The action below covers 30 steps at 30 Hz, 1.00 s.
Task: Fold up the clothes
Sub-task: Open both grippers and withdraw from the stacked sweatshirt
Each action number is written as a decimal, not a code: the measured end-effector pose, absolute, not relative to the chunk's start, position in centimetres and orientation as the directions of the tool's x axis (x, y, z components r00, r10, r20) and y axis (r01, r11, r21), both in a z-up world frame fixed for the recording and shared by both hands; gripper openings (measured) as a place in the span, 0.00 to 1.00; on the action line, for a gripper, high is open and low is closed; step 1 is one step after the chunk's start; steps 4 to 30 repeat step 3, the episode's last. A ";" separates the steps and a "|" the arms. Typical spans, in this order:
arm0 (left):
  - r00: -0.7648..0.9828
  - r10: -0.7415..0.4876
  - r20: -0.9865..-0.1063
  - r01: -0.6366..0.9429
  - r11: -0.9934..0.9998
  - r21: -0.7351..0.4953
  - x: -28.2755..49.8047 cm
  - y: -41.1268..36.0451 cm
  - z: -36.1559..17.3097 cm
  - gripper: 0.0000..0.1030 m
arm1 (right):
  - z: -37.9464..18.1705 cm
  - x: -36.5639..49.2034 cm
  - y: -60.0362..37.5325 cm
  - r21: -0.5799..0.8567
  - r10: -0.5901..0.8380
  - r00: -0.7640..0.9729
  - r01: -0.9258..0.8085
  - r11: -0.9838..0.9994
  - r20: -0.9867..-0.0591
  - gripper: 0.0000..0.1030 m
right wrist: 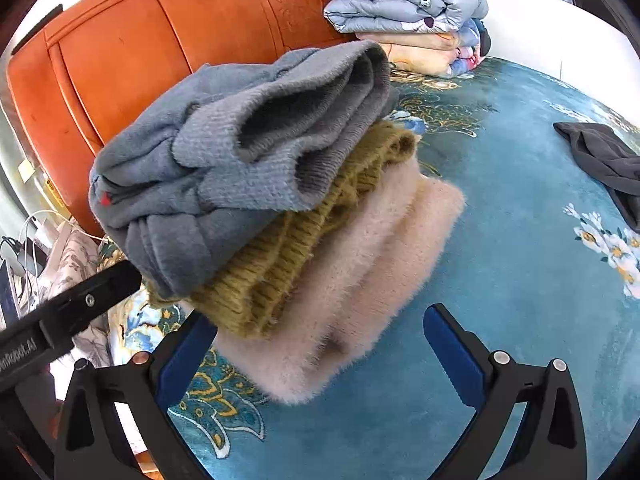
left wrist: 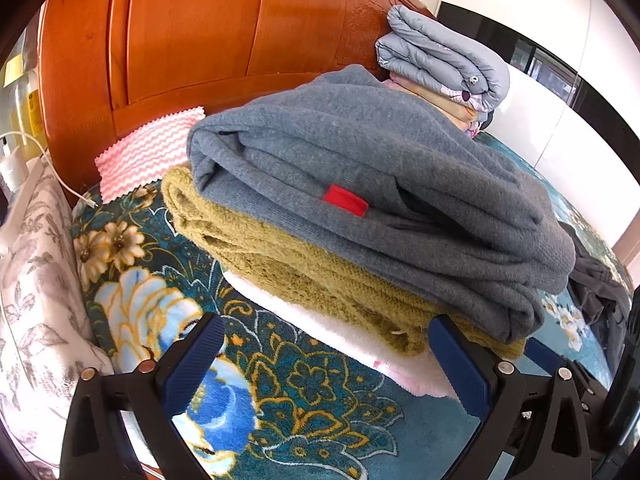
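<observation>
From my left wrist camera, the left gripper (left wrist: pixel 326 354) is spread wide and empty, just before the folded grey fleece sweater (left wrist: pixel 384 184) stacked on the olive knit sweater (left wrist: pixel 288 260) — the pale pink fuzzy garment (left wrist: pixel 352 340) beneath mostly hidden. From the right, the right gripper (right wrist: pixel 320 348) gapes empty at the stack's corner; open teal floral bedspread (right wrist: pixel 520 260) lies rightward, the dark grey garment (right wrist: pixel 604 160) cut off.

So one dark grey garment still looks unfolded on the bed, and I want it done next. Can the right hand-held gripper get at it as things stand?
Probably yes. The right hand-held gripper is open, and the crumpled dark grey garment lies alone on the teal floral blanket, with bare blanket between them.
</observation>
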<state>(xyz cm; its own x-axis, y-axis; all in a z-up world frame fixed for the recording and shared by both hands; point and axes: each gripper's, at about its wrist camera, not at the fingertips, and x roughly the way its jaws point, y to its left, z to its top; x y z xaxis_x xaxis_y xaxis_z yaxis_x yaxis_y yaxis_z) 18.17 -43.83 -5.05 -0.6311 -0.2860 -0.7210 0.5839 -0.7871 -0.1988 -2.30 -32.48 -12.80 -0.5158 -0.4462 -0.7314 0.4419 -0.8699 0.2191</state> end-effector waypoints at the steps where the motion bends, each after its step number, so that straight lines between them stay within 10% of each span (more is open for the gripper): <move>1: -0.633 -0.282 -0.721 0.582 -0.788 -0.203 18.2 -43.8 -5.0 1.00 | -12.8 -2.3 -32.5 0.217 -0.445 -0.516 0.442 -0.870 -0.732 1.00; 30: -0.637 -0.273 -0.721 0.580 -0.785 -0.216 18.2 -43.8 -5.0 1.00 | -12.9 -2.3 -32.5 0.213 -0.442 -0.516 0.442 -0.871 -0.733 1.00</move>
